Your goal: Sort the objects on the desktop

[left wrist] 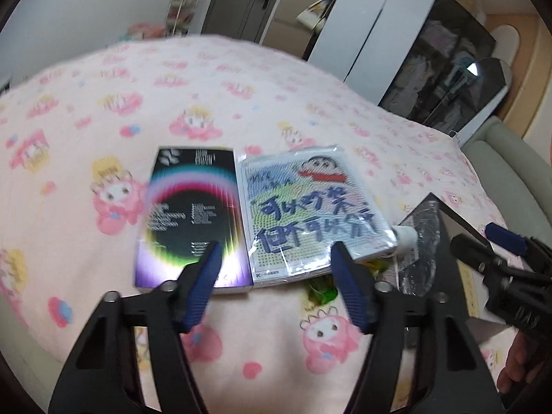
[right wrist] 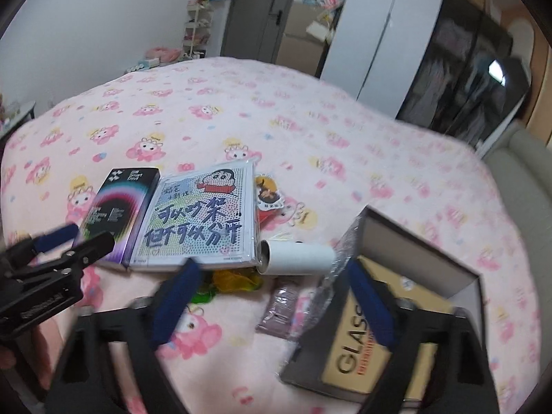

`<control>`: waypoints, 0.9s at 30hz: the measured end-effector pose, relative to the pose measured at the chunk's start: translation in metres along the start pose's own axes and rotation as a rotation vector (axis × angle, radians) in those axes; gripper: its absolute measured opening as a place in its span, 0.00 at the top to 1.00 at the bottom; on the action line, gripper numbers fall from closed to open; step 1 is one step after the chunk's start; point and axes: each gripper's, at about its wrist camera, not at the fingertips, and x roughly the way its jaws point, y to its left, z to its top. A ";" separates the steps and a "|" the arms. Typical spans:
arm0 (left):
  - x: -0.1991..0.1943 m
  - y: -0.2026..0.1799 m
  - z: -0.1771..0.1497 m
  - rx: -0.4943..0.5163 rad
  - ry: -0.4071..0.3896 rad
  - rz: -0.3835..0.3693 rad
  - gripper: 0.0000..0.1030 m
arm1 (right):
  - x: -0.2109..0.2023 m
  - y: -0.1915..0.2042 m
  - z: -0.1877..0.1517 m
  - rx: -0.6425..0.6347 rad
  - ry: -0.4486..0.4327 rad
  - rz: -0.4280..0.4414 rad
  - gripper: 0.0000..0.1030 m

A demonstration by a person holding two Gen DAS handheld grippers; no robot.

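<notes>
A black box with a rainbow ring point(left wrist: 193, 217) lies on the pink bedspread, touching a flat cartoon bead-art pack point(left wrist: 310, 214) on its right. Both show in the right wrist view, the box point(right wrist: 117, 214) and the pack point(right wrist: 200, 220). A white tube point(right wrist: 296, 255) lies right of the pack. An open dark box point(right wrist: 414, 241) with a yellow "GLASS" package point(right wrist: 358, 352) and clear wrap point(right wrist: 331, 293) stands at right. My left gripper point(left wrist: 276, 252) is open and empty just short of the two packs. My right gripper point(right wrist: 272, 269) is open and empty near the tube.
A green and yellow plastic item point(right wrist: 234, 279) sticks out under the pack. A brown sachet point(right wrist: 279, 310) lies before the tube, a cartoon sticker point(right wrist: 269, 193) behind the pack. The pink bedspread point(right wrist: 310, 131) spreads beyond. Wardrobes point(right wrist: 379, 34) stand behind; a grey sofa edge point(left wrist: 510, 158) is at right.
</notes>
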 end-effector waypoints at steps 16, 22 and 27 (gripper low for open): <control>0.039 0.012 -0.020 -0.001 0.114 -0.230 0.44 | 0.107 0.013 0.025 0.048 0.161 0.130 0.39; 0.065 0.022 -0.021 -0.042 0.182 -0.107 0.71 | 0.113 0.013 0.010 0.102 0.200 0.197 0.62; 0.068 0.039 -0.013 -0.134 0.155 -0.074 0.71 | 0.097 0.018 -0.004 0.101 0.210 0.247 0.71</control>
